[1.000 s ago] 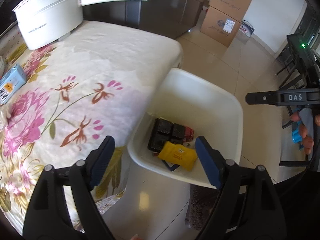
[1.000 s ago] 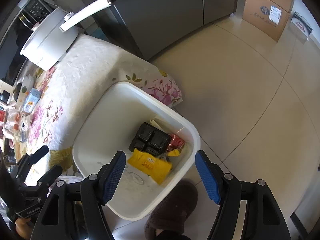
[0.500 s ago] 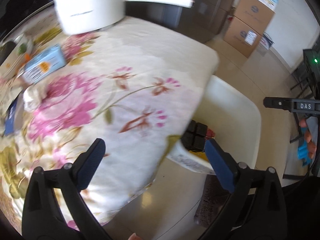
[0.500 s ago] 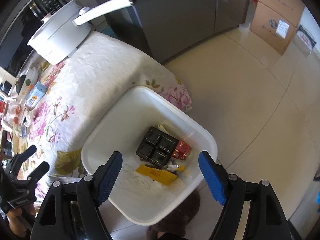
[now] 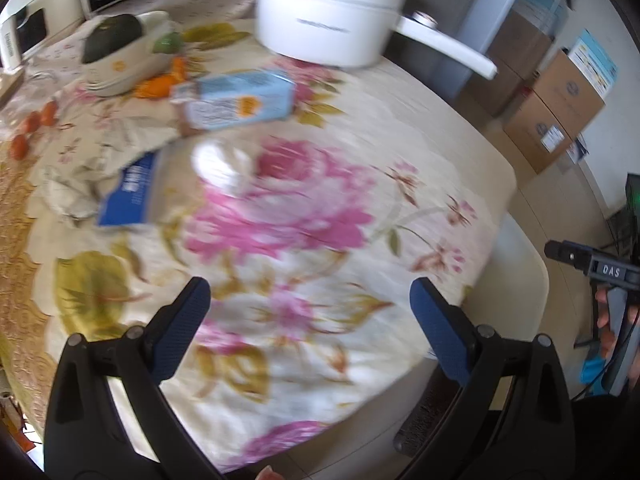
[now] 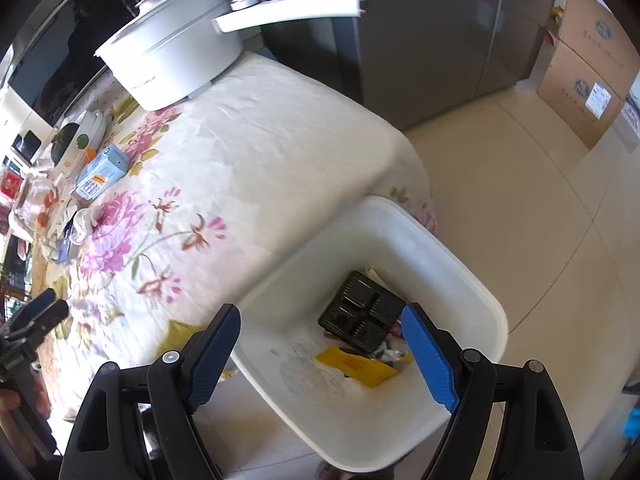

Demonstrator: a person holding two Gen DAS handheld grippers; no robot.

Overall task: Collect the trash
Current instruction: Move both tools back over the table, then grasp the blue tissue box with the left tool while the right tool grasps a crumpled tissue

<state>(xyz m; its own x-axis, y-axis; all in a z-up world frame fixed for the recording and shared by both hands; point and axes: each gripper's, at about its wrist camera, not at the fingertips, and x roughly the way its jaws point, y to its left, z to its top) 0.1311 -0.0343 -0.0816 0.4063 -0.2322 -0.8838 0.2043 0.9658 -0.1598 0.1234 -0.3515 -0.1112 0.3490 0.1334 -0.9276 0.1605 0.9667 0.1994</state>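
Observation:
A white bin (image 6: 460, 280) stands on the floor beside the table's edge. It holds a black plastic tray (image 6: 360, 316), a yellow wrapper (image 6: 356, 366) and a red scrap. My right gripper (image 6: 320, 344) is open and empty above the bin. My left gripper (image 5: 308, 320) is open and empty above the flowered tablecloth (image 5: 320, 208). On the table lie a light blue carton (image 5: 240, 100), a blue packet (image 5: 130, 192) and a crumpled white wrapper (image 5: 68, 196). The bin's rim also shows in the left wrist view (image 5: 528, 264).
A white pot (image 5: 332, 12) with a long handle stands at the table's far side. A cream appliance (image 5: 120, 52), orange pieces and small red fruits sit at the far left. Cardboard boxes (image 6: 588, 68) and a grey fridge (image 6: 420, 20) stand beyond on the tiled floor.
My left gripper has swung left from over the bin to over the table. My right gripper has drifted slightly; the bin sits more to the right in its view. The yellow wrapper has settled lower.

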